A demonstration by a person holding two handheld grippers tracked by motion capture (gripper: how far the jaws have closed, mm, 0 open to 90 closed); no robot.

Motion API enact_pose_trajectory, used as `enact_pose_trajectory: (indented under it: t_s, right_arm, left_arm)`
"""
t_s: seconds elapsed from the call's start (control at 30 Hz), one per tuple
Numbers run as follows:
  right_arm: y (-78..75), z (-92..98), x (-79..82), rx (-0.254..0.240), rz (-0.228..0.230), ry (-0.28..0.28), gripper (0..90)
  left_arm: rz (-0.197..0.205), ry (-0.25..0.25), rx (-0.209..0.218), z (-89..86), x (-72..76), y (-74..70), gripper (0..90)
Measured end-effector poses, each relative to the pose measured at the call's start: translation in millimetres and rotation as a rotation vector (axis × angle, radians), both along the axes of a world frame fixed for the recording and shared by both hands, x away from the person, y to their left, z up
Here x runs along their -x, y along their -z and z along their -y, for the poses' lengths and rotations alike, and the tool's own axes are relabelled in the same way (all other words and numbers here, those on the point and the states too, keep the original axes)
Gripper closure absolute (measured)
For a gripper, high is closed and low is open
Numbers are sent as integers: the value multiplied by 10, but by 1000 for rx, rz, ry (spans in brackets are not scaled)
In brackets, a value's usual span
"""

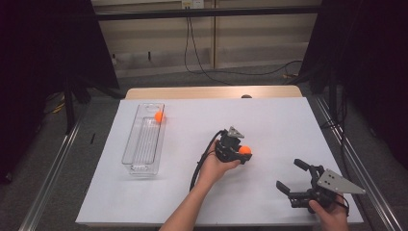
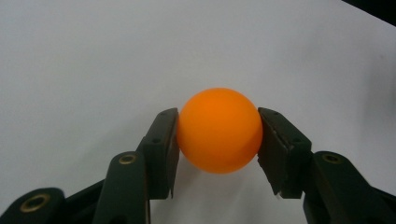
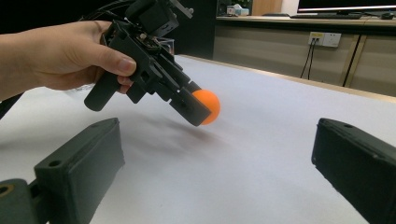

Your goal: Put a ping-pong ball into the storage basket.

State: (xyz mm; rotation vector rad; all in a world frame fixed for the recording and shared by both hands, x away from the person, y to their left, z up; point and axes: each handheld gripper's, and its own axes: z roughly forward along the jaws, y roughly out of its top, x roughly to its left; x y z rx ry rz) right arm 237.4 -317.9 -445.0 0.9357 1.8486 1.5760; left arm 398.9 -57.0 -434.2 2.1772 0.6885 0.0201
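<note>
Two orange balls are in the scene. One ball (image 1: pixel 245 150) is clamped between the jaws of the left gripper (image 1: pixel 243 154), held just above the white sheet (image 1: pixel 269 120) near the middle of the table (image 1: pixel 211 91). The other ball (image 1: pixel 159 116) lies in the far end of the clear bin (image 1: pixel 131 154) at the left.

In the left gripper view the ball (image 2: pixel 219 130) sits between the two pads (image 2: pixel 161 149), which touch it on opposite sides near its widest part. The right gripper view shows the left gripper (image 3: pixel 203 112) tilted down and to the right, with the ball (image 3: pixel 207 106) at its tip, clear of the sheet.

The right gripper (image 1: pixel 290 177) rests at the near right of the table, jaws wide apart and empty.

The work in hand appears to be carrying the held ball left to the bin.

Risks from this point:
- Slip. The ball is smooth and round, and the flat pads touch it over small areas. A quick swing or a slack squeeze would likely let it squirt out and roll across the sheet.
- Rim strike. The bin is narrow with upright walls. A low approach could knock the jaws or ball against a wall and shift the bin.
- Bounce-out. A release from too high could make the ball rebound off the floor of the bin or off the other ball.
</note>
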Motion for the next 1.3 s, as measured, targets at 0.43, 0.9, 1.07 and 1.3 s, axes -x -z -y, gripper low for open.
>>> enact_pose_trajectory:
  t_s: [0.43, 0.9, 1.07, 1.3]
  right_arm:
    - [-1, 5, 0, 0, 3, 1, 19]
    - [-2, 6, 1, 0, 5, 3, 20]
    - [-1, 4, 1, 1, 4, 2, 20]
    - [0, -1, 1, 3, 2, 3, 20]
  left_arm:
    - [-10, -7, 0, -95, -5, 30, 509]
    - [-8, -24, -2, -189, -9, 5, 509]
    - [-9, -27, 6, -234, 2, -22, 509]
    - [-11, -30, 13, -300, 7, -50, 509]
